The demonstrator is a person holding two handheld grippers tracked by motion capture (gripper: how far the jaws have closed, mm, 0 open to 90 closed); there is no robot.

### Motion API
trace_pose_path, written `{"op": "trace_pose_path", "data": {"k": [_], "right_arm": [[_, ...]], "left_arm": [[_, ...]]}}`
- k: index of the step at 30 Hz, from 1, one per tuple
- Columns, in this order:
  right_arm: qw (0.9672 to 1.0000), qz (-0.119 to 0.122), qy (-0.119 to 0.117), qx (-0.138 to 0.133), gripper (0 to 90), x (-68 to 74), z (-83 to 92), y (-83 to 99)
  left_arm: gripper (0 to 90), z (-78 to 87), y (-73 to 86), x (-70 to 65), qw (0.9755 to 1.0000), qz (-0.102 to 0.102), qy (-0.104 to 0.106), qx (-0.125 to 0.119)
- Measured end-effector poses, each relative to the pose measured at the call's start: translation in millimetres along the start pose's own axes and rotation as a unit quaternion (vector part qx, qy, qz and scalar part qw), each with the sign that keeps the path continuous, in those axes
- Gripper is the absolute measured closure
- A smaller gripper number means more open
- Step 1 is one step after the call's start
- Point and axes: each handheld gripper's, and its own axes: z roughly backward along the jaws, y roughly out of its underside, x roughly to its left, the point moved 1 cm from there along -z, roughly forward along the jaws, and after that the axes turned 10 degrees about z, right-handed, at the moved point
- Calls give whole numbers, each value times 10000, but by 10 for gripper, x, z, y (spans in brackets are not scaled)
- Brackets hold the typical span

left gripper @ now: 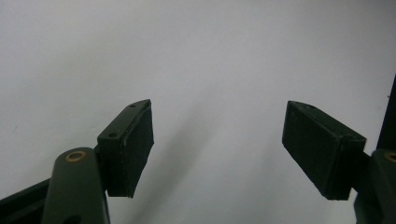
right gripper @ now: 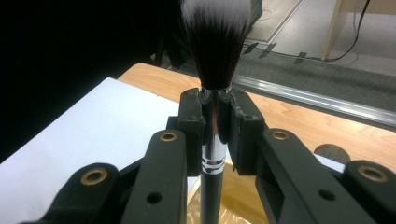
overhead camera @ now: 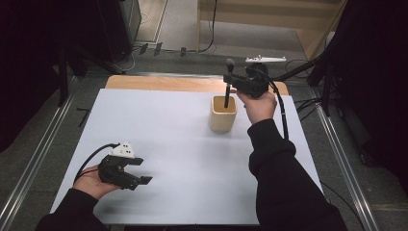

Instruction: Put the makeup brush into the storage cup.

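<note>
1. Two black jaws of the right gripper (right gripper: 215, 135) stand closest in the right gripper view, clamped on the shiny metal collar of a makeup brush (right gripper: 214, 56), just below its bristles.
2. Bristles point up, dark at the base and pale at the tips; the black handle runs down between the jaws.
3. From the high view, the right gripper (overhead camera: 232, 82) holds the brush (overhead camera: 228, 84) upright, its lower end inside the mouth of a pale square cup (overhead camera: 223, 115).
4. That cup stands on the white sheet covering the bench (overhead camera: 159, 120), toward the far right, near the bare wooden edge.
5. At the near left corner, the left gripper (overhead camera: 142, 171) rests in the person's left hand (overhead camera: 91, 183), just over the sheet and well apart from cup and brush.
6. Its jaws are spread wide in the left gripper view (left gripper: 217, 149), with nothing between them but plain white surface.
</note>
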Motion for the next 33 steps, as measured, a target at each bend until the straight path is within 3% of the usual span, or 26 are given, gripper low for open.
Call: {"op": "trace_pose_path", "data": {"k": [10, 20, 33], "right_arm": [[9999, 87, 118, 21, 779, 0, -133, 43], [9999, -61, 116, 77, 778, -35, -228, 127], [9996, -66, 196, 199, 777, -52, -343, 283]], "left_arm": [[262, 1, 2, 4, 10000, 29, 50, -14], [263, -5, 0, 2, 10000, 5, 53, -5], [263, -6, 0, 1, 10000, -2, 43, 9]]}}
